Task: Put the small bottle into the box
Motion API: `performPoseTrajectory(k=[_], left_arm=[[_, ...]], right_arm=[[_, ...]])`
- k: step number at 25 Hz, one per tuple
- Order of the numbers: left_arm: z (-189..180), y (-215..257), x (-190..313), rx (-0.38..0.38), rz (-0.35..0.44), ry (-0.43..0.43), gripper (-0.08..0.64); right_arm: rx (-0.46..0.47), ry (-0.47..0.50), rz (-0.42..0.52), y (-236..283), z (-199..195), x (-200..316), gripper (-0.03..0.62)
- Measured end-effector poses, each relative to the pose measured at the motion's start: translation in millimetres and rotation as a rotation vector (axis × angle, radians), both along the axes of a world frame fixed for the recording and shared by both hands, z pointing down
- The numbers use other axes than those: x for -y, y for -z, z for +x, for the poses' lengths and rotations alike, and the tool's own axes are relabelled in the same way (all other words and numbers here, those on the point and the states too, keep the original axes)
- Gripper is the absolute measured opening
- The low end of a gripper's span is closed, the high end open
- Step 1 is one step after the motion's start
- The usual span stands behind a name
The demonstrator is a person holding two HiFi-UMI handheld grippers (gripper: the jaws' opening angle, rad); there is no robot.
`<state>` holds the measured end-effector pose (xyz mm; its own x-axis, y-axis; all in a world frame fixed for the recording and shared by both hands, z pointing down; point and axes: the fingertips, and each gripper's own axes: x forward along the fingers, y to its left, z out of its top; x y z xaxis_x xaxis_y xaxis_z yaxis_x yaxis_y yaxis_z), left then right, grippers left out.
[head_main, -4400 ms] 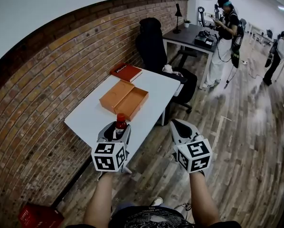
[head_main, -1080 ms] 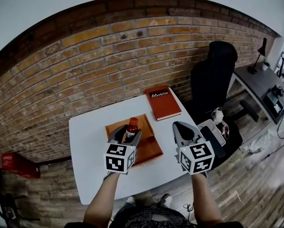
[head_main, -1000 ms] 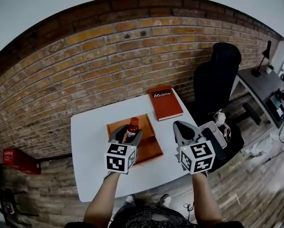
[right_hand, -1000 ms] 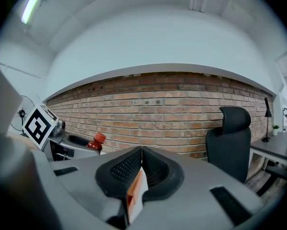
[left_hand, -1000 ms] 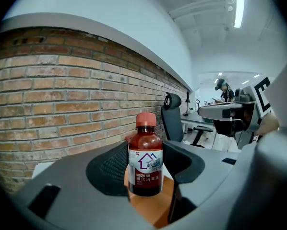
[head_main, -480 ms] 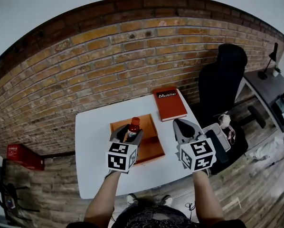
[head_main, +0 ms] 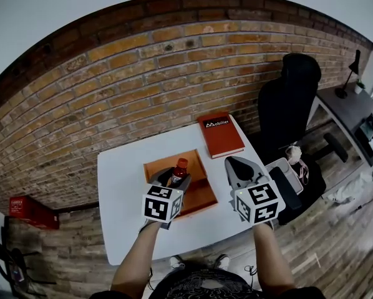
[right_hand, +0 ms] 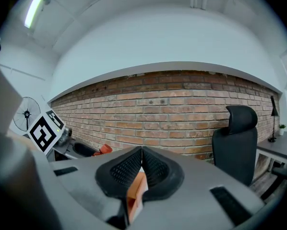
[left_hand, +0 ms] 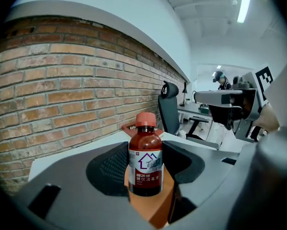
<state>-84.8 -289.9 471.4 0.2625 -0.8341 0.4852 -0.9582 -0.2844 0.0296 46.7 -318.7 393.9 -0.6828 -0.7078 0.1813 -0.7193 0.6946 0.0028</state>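
Over the last few seconds the person had come from well off the table's corner to stand at its near edge. In the last half second the left gripper [head_main: 173, 178] had dipped and tilted a little further down. Its jaws stood wide but were clamped on the small bottle [head_main: 179, 169], with the pads pressing either side of the label and the bottle upright. The bottle hung over the open orange box [head_main: 201, 196], which lay about the middle of the white table [head_main: 121, 198]. In the left gripper view the orange of the box showed beneath the bottle's base, but whether the base had touched it could not be told. That put the task at its lowering step: the carrying looked done, while setting down and letting go remained. The right gripper [head_main: 235, 164] had kept its place over the table's right edge, jaws closed together on nothing. A red book [head_main: 220, 134] lay at the far right corner, apart from the box.
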Motion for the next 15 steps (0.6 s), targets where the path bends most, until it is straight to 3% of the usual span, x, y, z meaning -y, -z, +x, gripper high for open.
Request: performPoseTrajectory(k=[15], left_arm=[[30,-74,-4,-0.002,-0.251,-0.14,0.232]], right_arm=[[-0.009,-0.05,-0.002,-2,9,-3,0.021]])
